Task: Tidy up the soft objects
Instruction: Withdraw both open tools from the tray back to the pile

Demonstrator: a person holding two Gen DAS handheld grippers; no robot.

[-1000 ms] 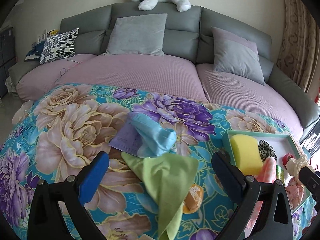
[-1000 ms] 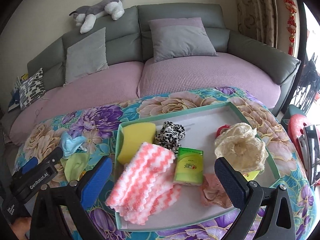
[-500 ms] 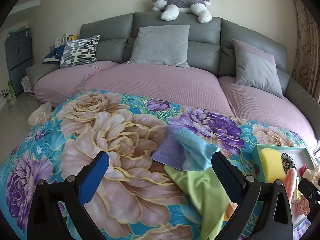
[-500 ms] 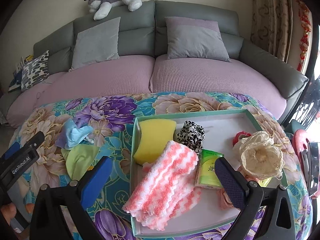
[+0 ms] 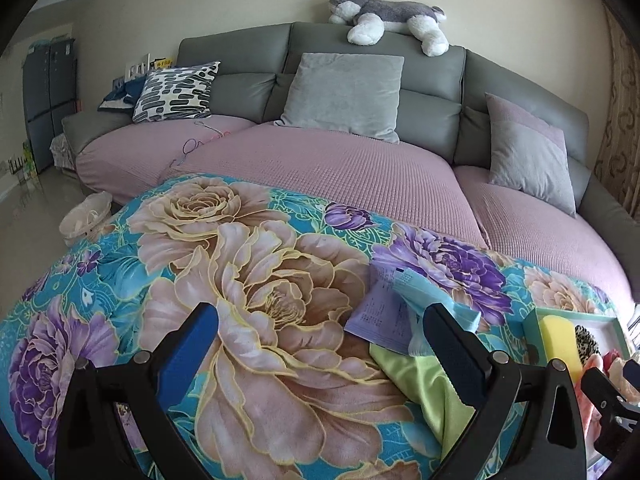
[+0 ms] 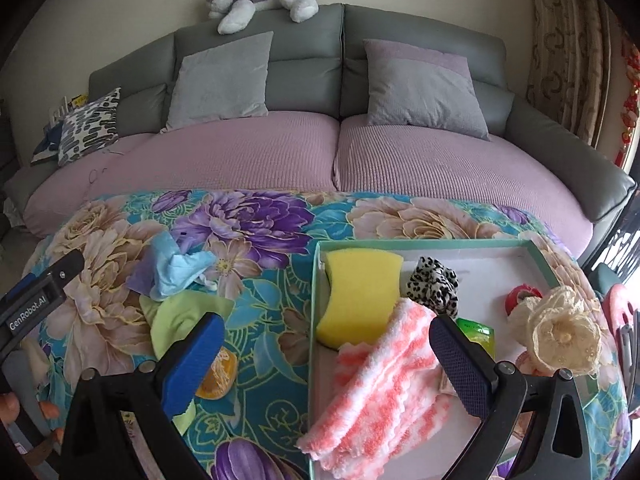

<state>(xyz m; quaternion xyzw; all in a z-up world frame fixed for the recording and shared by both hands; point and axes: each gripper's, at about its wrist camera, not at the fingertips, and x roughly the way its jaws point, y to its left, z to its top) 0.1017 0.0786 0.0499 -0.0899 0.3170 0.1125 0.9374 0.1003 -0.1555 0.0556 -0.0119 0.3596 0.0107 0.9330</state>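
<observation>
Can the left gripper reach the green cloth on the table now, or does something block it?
Probably yes. The left gripper is open and empty, and the green cloth lies uncovered just beside its right finger. Only the blue cloth overlaps its far edge.

Bare floral cloth lies open between the crowded tray and the green cloth.

Floral-printed cloth covering the supporting surface. Lying directly on it: crumpled light-blue cloth overlapping a lilac printed sheet, just beside a green cloth; small orange item near the green cloth, partly hidden; green-rimmed tray sitting to the right, apart from the cloths. Pink-covered sofa standing behind the surface.
</observation>
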